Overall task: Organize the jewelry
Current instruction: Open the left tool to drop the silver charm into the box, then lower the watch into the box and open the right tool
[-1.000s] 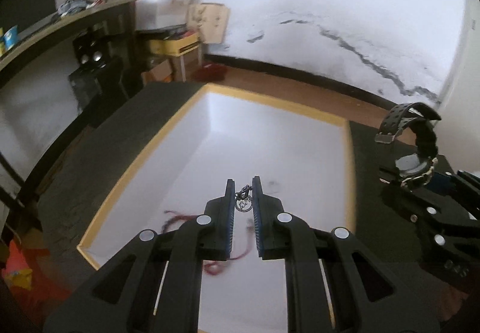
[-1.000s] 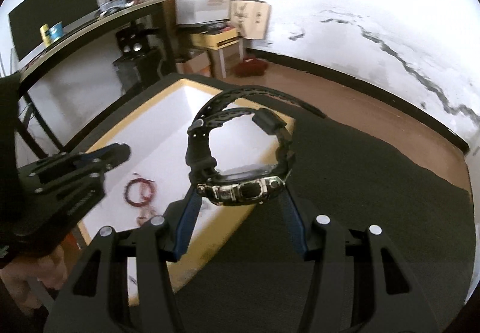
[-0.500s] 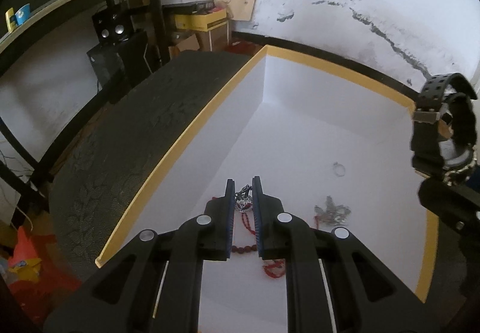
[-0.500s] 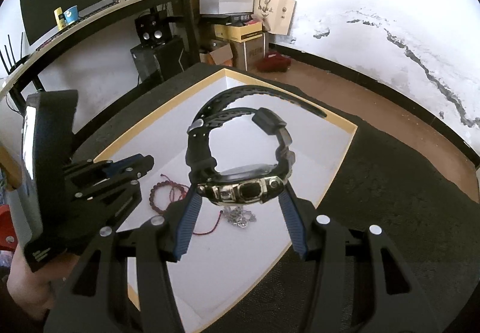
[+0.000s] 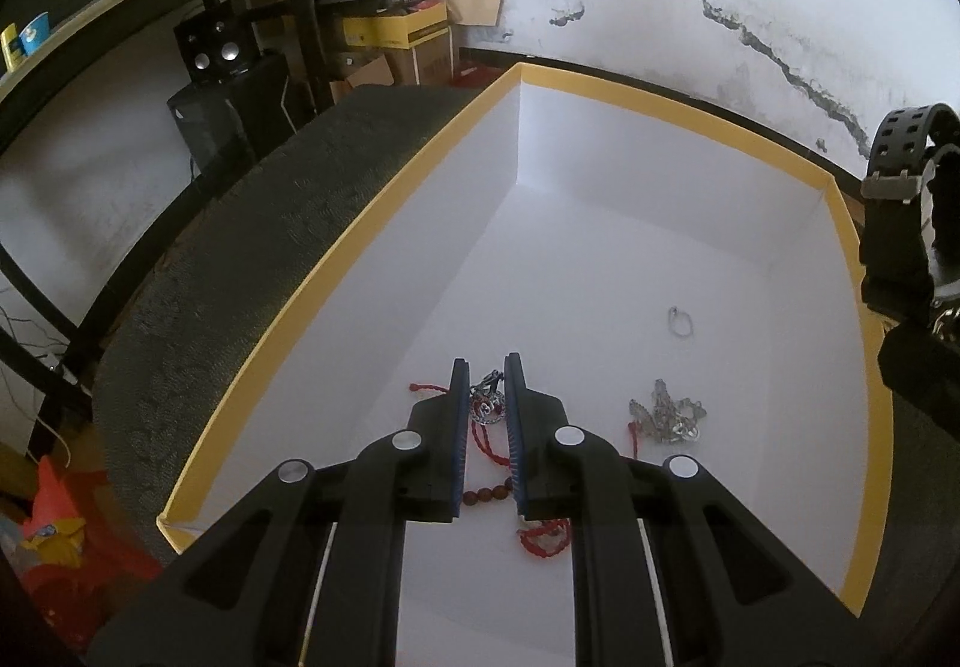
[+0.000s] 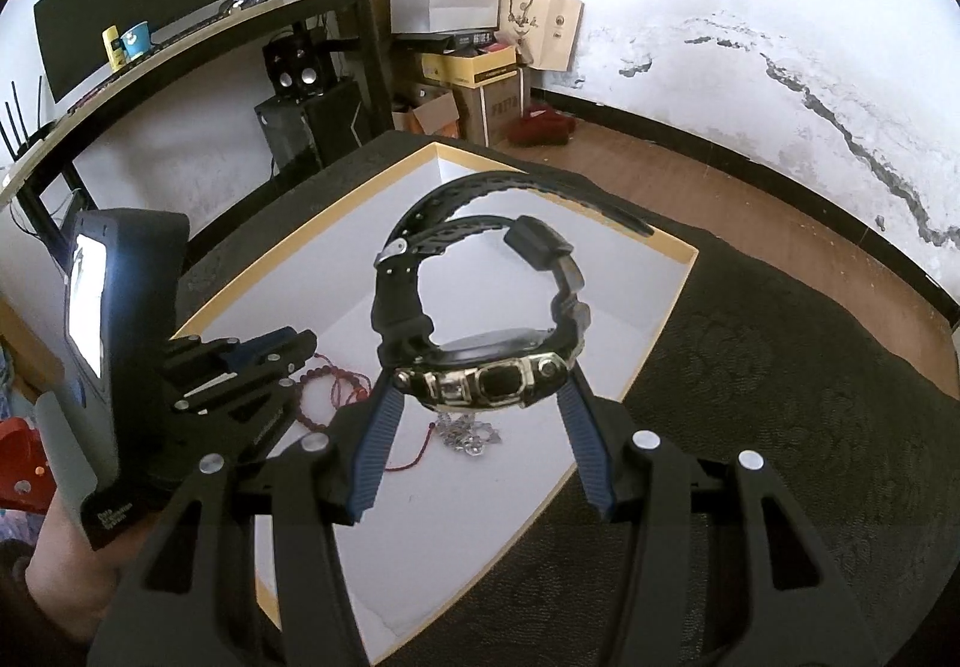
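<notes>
Both claws carry jewelry over the box [image 5: 630,93].
Left claw [image 5: 486,367] pinches a pendant [image 5: 487,404]; right claw [image 6: 480,397] clamps the watch [image 6: 480,319], ready to drop in.

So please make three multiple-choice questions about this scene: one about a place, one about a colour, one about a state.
1. Where does the small ring lie?
A. on the box floor
B. on the dark mat
C. on the watch strap

2. What colour is the rim of the box?
A. green
B. yellow
C. red

3. What does the right gripper do?
A. hangs open and empty
B. pinches a red cord
C. grips the watch

Key: 1 A, the ring rests alone on the white floor inside the box. 2 B, a yellow band runs along the wall tops. 3 C, both fingers press the sides of the watch case.
</notes>
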Available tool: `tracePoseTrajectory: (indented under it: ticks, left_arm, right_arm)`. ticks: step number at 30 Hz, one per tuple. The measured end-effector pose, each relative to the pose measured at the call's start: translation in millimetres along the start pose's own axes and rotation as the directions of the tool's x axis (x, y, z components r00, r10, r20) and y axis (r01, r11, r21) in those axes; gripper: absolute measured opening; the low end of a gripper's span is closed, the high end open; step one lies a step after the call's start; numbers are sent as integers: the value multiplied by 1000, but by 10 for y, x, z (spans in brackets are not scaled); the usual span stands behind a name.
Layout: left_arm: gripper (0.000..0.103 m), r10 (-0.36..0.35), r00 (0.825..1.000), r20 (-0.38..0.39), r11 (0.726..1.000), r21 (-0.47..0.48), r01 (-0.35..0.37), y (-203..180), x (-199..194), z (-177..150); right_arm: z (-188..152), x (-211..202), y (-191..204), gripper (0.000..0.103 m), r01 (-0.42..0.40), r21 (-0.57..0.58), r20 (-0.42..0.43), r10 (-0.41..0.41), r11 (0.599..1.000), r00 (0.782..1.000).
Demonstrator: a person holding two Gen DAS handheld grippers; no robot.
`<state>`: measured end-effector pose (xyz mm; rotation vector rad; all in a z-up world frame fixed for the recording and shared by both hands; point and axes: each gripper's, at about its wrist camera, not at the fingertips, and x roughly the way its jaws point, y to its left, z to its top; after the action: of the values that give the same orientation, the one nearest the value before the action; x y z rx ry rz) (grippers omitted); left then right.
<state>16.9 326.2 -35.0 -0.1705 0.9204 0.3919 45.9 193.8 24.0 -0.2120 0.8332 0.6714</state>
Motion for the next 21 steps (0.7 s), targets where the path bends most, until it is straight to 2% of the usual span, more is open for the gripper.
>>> tracePoseTrajectory:
  ticks: [6, 7, 9, 10, 11, 13, 14, 21]
  left_arm:
    - [13, 9, 1000, -6, 1000, 3, -9, 5, 25, 18]
    - [16, 11, 1000, -6, 1000, 2, -11, 11, 27, 14]
    - [42, 16, 1000, -1, 1000, 0, -16, 10, 18, 9]
    - [71, 17, 1000, 5, 1000, -4, -17, 16, 2, 7]
    - [76, 11, 1000, 15, 1000, -12, -11, 24, -28, 4]
    - [78, 10, 999, 43, 1000, -12, -10, 36, -94, 8]
    - [81, 10, 999, 43, 1000, -9, -10, 38, -97, 13]
    - [87, -22, 999, 44, 1000, -15, 23, 95, -170, -13]
  right_arm:
    - [-10, -9, -27, 52, 1, 4, 0, -1, 1000, 1000]
    - [-9, -8, -27, 52, 2, 4, 0, -2, 1000, 1000]
    - [-10, -9, -28, 52, 1, 5, 0, -1, 1000, 1000]
    - [-11, -10, -29, 52, 2, 4, 0, -2, 1000, 1000]
    - [-11, -11, -33, 52, 3, 5, 1, -3, 1000, 1000]
    - [-14, 10, -27, 52, 2, 6, -2, -2, 1000, 1000]
    - [-9, 33, -23, 52, 5, 8, -3, -5, 1000, 1000]
    - [13, 107, -50, 52, 14, 14, -9, -14, 1000, 1000]
